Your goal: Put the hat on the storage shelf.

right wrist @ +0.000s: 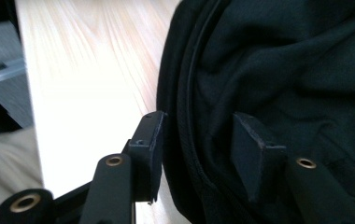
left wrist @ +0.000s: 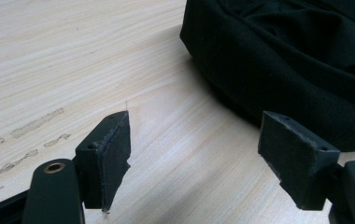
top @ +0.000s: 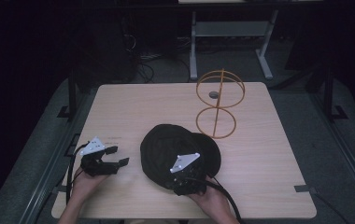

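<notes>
At the bottom centre of the high view my right gripper sits over the near rim of the black cap; in the right gripper view its jaws straddle the cap's edge, one outside and one inside, partly closed, not yet pressing as far as I can tell. My left gripper, lower left, rests on the table with jaws apart and empty. I judge the grasp only started; the wire stand, upper centre, holds nothing. No readable writing anywhere.
</notes>
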